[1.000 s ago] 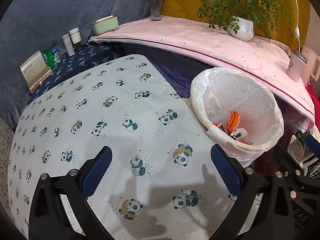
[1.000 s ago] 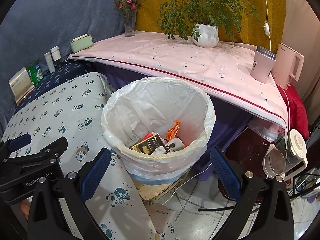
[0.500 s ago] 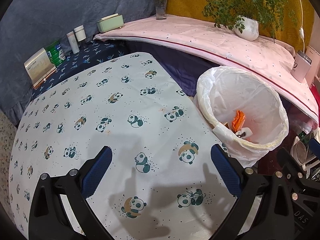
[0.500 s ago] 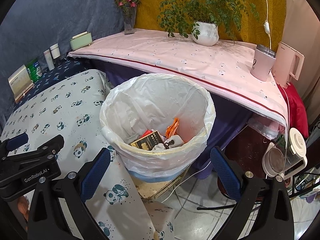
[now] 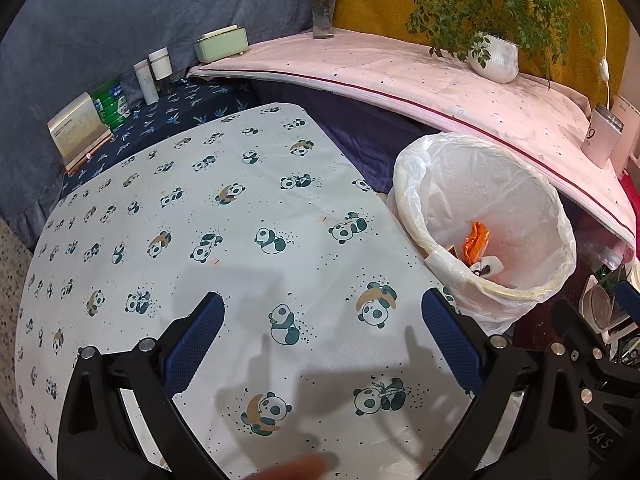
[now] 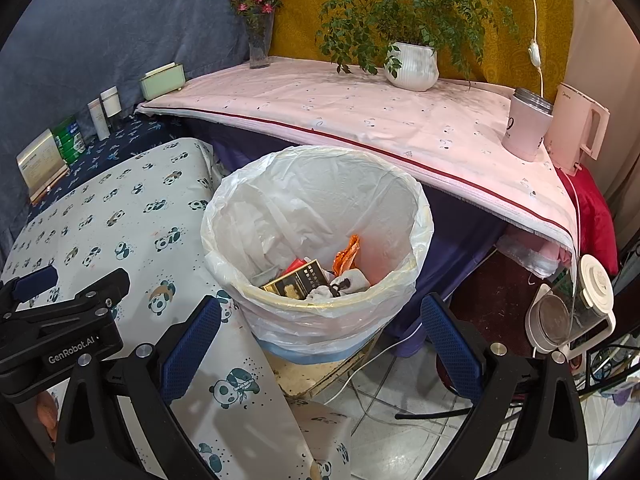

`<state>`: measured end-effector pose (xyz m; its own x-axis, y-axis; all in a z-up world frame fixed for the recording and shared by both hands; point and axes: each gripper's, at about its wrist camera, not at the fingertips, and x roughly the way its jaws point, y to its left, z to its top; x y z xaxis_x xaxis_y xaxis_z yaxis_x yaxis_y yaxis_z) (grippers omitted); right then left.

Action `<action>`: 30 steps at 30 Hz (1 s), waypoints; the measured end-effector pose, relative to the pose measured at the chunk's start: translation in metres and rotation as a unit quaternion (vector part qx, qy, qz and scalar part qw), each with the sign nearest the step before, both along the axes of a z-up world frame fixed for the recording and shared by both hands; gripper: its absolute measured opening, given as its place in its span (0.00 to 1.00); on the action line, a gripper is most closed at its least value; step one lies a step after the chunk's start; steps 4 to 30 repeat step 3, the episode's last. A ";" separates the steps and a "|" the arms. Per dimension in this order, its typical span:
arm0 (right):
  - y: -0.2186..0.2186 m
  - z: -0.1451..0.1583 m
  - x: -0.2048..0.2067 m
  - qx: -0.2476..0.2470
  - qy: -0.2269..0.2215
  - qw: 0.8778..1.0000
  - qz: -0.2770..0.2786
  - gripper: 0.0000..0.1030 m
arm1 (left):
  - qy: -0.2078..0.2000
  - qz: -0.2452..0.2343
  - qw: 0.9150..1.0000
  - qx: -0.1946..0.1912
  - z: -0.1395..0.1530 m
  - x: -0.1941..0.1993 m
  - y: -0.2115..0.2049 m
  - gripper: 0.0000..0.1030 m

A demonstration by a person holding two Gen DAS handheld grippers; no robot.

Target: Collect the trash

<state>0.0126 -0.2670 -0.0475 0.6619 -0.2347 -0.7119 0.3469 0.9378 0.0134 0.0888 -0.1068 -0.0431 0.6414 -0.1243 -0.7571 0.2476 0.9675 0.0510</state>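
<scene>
A bin lined with a white plastic bag [image 6: 320,208] [image 5: 484,216] stands off the right edge of the panda-print table [image 5: 224,232] [image 6: 120,232]. Inside lie an orange wrapper [image 6: 347,254] [image 5: 475,240], a dark gold-printed box [image 6: 298,282] and crumpled white paper [image 6: 348,282]. My left gripper [image 5: 322,320] hangs open above the bare tablecloth, nothing between its blue pads. My right gripper [image 6: 320,322] is open in front of the bin, just short of its near rim, holding nothing. The left gripper's black body [image 6: 60,328] shows at the left in the right wrist view.
Behind the bin runs a pink-covered shelf [image 6: 360,120] with a potted plant [image 6: 412,66], a flower vase [image 6: 258,46], a pink cup [image 6: 526,128] and a pink kettle [image 6: 576,128]. Bottles [image 5: 154,76] and a box stand far left. A clear kettle [image 6: 572,312] and cables lie on the floor at right.
Both grippers have drawn back and lifted slightly; the bin sits a little farther off in each view. Both stay open and empty.
</scene>
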 end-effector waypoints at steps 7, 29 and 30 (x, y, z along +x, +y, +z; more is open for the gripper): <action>0.000 0.000 0.000 0.001 0.001 1.000 0.001 0.94 | 0.002 -0.001 1.000 -0.002 -0.001 0.000 0.001 0.92; 0.000 0.000 0.000 0.001 0.001 1.000 0.001 0.94 | 0.002 -0.001 1.000 -0.002 -0.001 0.000 0.001 0.92; 0.000 0.000 0.000 0.001 0.001 1.000 0.001 0.94 | 0.002 -0.001 1.000 -0.002 -0.001 0.000 0.001 0.92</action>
